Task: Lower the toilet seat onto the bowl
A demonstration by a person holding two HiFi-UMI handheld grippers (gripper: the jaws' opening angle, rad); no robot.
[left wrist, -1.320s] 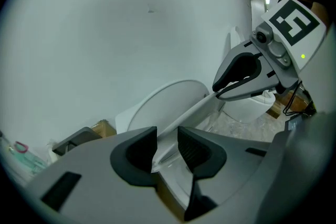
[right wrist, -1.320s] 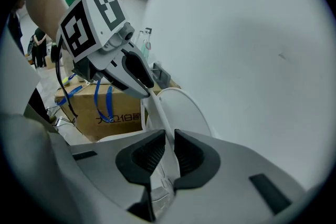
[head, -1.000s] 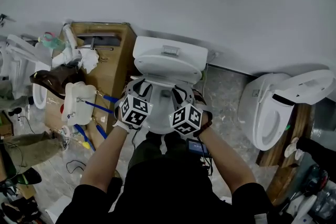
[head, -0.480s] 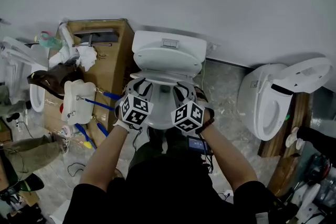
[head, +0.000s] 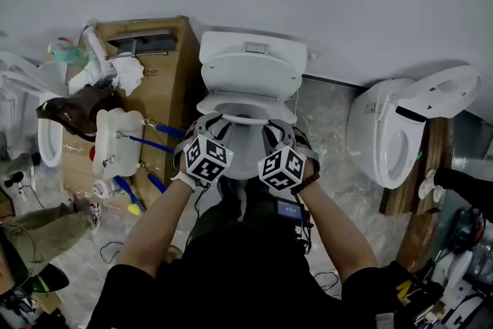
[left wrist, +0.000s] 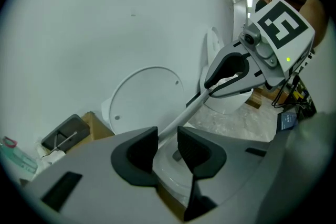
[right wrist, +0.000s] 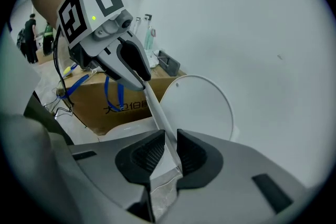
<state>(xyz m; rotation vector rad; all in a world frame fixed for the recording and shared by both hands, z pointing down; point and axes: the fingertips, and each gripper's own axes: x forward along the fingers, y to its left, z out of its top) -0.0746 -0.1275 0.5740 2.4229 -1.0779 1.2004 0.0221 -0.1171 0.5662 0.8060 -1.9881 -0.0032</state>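
Fingers (left wrist: 137,157) of L gripper (left wrist: 167,140) & R gripper (right wrist: 170,140) each clamp rim of toilet seat (right wrist: 157,113), 1 per side; seat tilted partway btwn upright lid (left wrist: 144,99) & bowl (head: 245,152), not yet down.

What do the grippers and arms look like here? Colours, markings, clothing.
Both match: left gripper and right gripper have pale grey bodies with black ribbed jaws. Each carries a cube of black-and-white square markers with a small green light. The person wears a black short-sleeved top.
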